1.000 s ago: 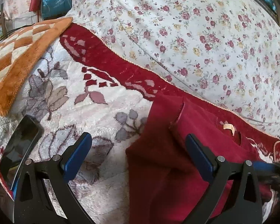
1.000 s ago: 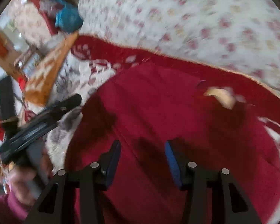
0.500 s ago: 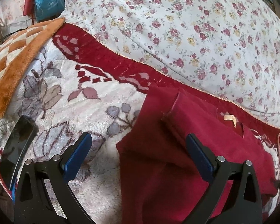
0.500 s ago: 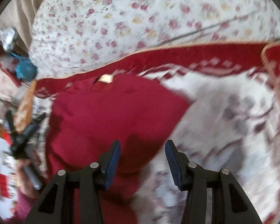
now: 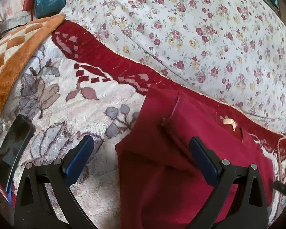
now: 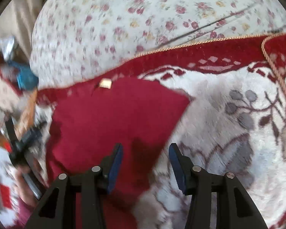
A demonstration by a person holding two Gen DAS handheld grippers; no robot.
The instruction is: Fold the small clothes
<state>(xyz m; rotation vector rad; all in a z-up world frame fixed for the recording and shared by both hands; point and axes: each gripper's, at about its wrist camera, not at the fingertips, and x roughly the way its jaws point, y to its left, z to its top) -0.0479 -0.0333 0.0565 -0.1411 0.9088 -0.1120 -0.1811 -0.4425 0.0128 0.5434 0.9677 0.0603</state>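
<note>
Currently both grippers hang over a red garment (image 5: 190, 152) lying on a plush white blanket (image 5: 70, 99) with a red border and grey leaf pattern. Left gripper (image 5: 141, 158): jaws spread wide, nothing held, straddling the garment's left edge, where a folded flap overlaps the body. Beige neck label (image 5: 228, 122) sits near the garment's far edge, by the blanket's red border. Right gripper (image 6: 145, 160): jaws apart, empty, over the garment's right edge; view is motion-blurred. Floral quilt (image 5: 190, 28) bunched up beyond the blanket. Orange checkered cloth (image 5: 13, 57) at far left, dark phone (image 5: 13, 148) lying just below it on the blanket
</note>
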